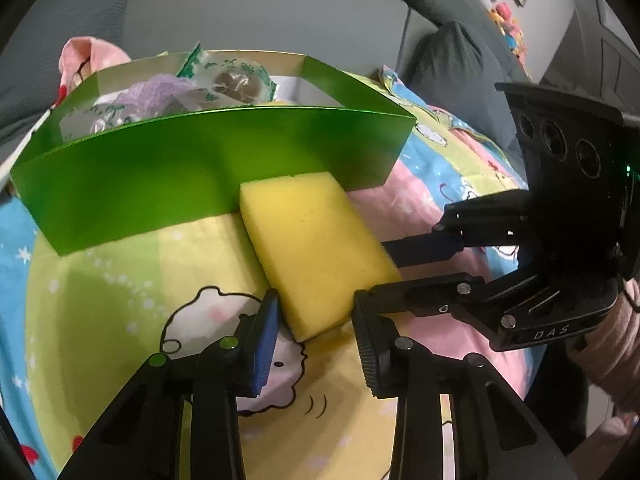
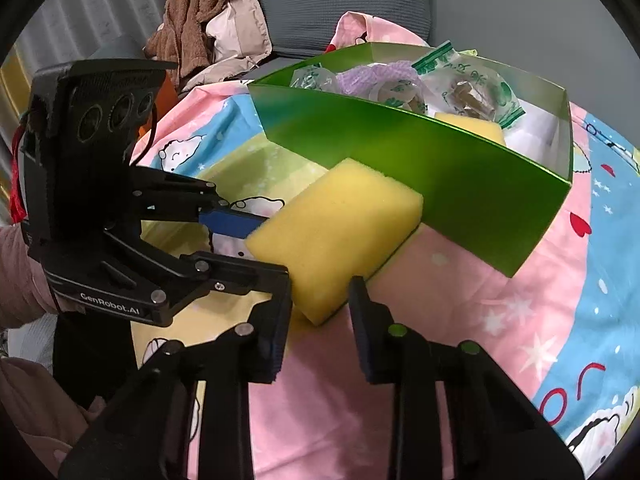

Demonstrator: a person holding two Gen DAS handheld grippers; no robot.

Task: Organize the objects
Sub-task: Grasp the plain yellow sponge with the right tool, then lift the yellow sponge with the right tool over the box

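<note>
Sponge (image 1: 316,252): yellow, on the cartoon bedsheet (image 1: 120,288), far end touching the green box (image 1: 168,176) wall at 12 o'clock
Left gripper (image 1: 316,340): wide, astride the sponge's near corner
Right gripper (image 2: 320,320): wide, likewise
Box contents: wrapped snack packets (image 2: 468,88)

Two yellow sponges (image 2: 340,236) (image 2: 470,128) are counted, one outside and one inside the single green box (image 2: 440,176). About three clear wrapped packets (image 2: 472,92) and one purple cloth (image 2: 376,74) are seen inside.
</note>
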